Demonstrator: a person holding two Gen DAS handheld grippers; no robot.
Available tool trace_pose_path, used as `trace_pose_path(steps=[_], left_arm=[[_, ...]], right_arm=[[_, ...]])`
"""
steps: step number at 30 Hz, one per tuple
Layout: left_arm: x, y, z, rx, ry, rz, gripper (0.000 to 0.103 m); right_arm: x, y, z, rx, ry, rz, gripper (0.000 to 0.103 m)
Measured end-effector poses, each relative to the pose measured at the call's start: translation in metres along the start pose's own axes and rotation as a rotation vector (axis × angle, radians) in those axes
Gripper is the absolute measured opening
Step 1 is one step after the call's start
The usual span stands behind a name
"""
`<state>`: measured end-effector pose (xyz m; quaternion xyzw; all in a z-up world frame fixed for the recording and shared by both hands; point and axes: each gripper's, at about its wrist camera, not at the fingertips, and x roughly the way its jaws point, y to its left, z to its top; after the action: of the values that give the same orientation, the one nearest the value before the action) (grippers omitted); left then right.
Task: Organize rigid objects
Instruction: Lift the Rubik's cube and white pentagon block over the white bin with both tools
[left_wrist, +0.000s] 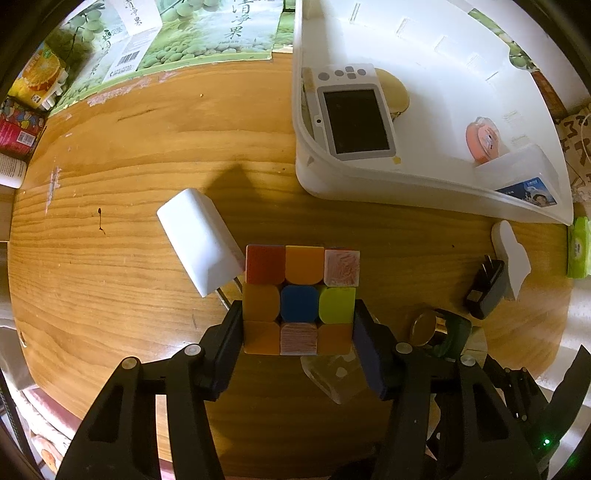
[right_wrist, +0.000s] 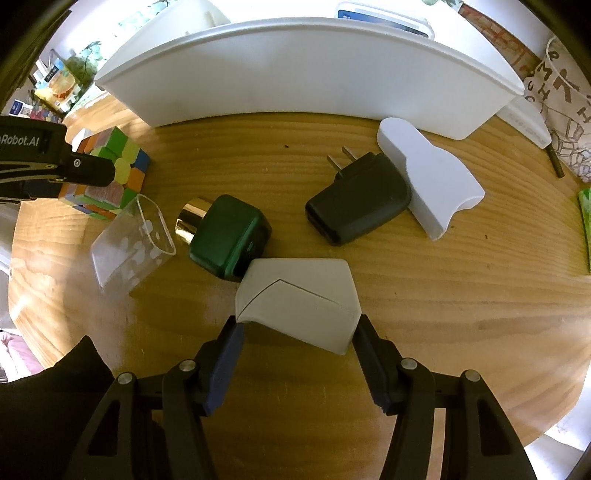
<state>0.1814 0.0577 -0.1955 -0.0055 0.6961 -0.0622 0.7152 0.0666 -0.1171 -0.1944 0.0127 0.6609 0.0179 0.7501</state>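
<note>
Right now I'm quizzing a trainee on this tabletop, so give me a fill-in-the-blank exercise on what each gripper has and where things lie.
1. The left gripper is closed on the ____.
2. The right gripper straddles a ____ plastic block.
3. The handheld device with the dark screen lies inside the white ____.
4. The black charger touches the white piece on the ____ table.

Missing words: cube; white; bin; wooden
</note>
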Motion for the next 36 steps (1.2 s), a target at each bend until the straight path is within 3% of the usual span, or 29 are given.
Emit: trace_pose_path(steps=[22, 36], left_arm=[[-0.034, 0.011, -0.036, 0.121, -0.064, -0.022, 0.060], [-0.079, 0.033, -0.069, 0.219, -0.169, -0.035, 0.060]], right_arm=[[-0.016, 0.033, -0.058, 0.064, -0.023, -0.043, 0.060], [-0.040, 0.066, -0.099, 0.094, -0.097, -0.058, 0.060]])
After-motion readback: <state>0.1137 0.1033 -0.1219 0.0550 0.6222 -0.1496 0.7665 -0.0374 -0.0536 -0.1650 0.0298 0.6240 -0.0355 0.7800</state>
